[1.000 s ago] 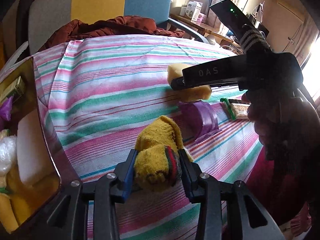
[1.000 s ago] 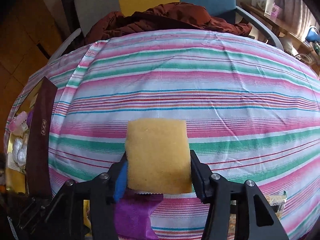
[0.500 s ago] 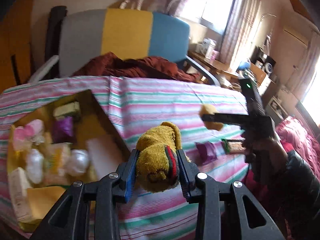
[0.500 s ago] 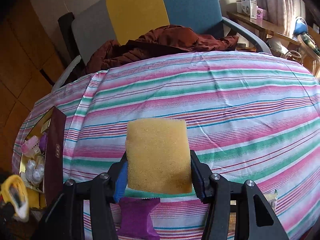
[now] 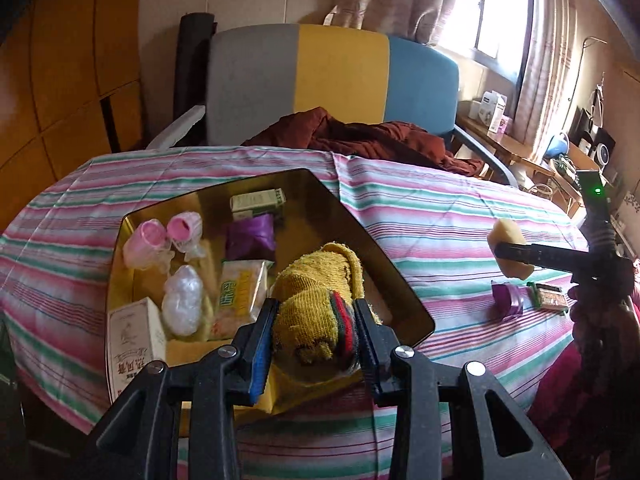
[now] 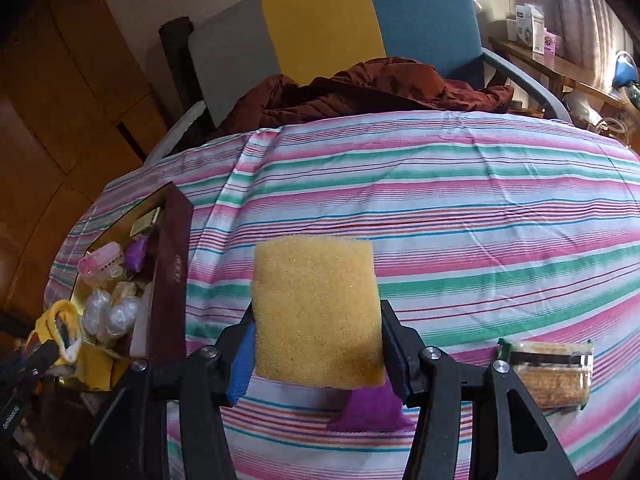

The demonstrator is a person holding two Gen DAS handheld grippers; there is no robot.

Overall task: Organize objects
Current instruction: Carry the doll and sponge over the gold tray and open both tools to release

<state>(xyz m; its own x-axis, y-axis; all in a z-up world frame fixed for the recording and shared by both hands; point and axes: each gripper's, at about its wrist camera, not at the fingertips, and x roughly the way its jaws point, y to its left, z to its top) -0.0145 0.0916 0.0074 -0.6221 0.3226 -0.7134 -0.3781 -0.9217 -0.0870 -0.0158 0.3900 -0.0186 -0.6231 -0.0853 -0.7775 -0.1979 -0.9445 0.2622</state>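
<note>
My left gripper [image 5: 314, 330] is shut on a mustard yellow sock [image 5: 320, 300] with red and green bands, held above the near right part of the gold-lined box [image 5: 360, 236]. Inside the box lie pink bottles [image 5: 160, 236], a purple pouch [image 5: 251, 236], wrapped packets and a white carton [image 5: 136, 344]. My right gripper [image 6: 316, 344] is shut on a yellow sponge [image 6: 316, 312], lifted over the striped tablecloth [image 6: 440, 216]. In the left wrist view that sponge [image 5: 508, 248] hangs at the right, above a purple packet [image 5: 507, 300].
A snack packet [image 6: 552, 376] and the purple packet [image 6: 368, 408] lie on the cloth under the right gripper. The box [image 6: 168, 272] stands at the table's left. A brown jacket [image 6: 360, 88] lies on a grey, yellow and blue chair [image 6: 320, 20] behind the table.
Both grippers rose and pulled back. The left one swung left with the sock until it hangs over the box. The right one keeps the sponge, higher above the cloth.
</note>
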